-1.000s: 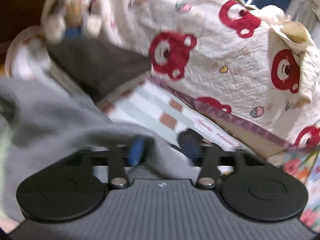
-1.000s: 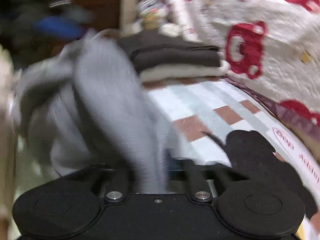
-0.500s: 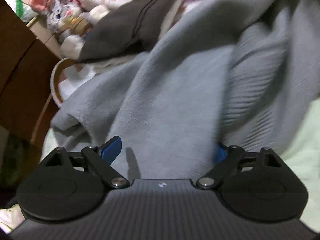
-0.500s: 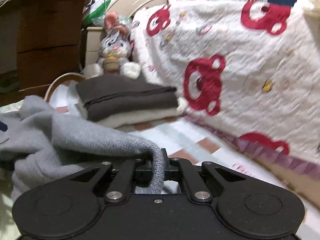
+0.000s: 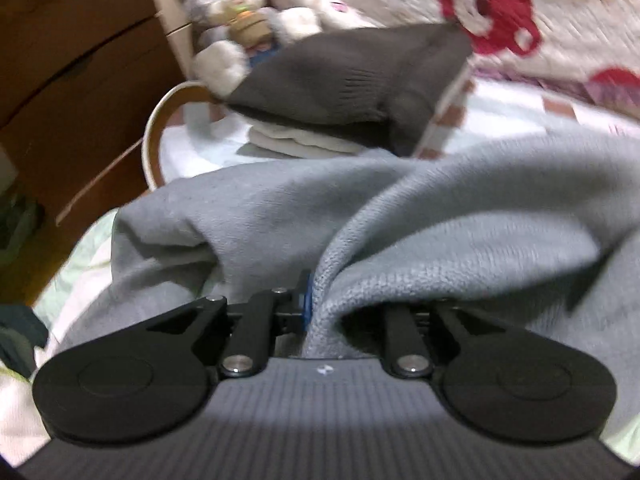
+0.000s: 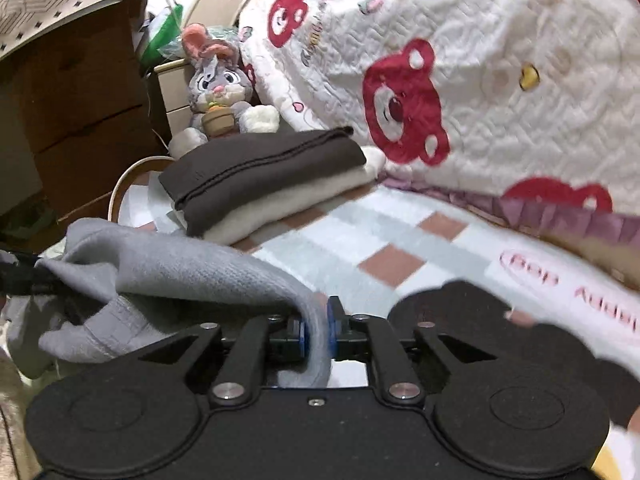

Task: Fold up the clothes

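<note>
Half a second ago the left gripper [image 5: 316, 304] was spread wide over the grey sweater [image 5: 440, 216]; now it's pinched on a fold at centre frame. Its view swung too, so the dark folded stack [image 5: 352, 80] and plush bunny [image 5: 236, 12] moved from the upper left to the top middle. In the right view the sweater now stretches toward the left edge.

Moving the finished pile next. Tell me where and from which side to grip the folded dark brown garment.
Grip the dark brown garment at its rounded folded edge facing the camera, coming in low from the front. There the layers end in one closed fold above the cream garment; the plush rabbit and bear quilt crowd the back and far side. Both the left gripper and right gripper are clamped on the grey sweater.
</note>
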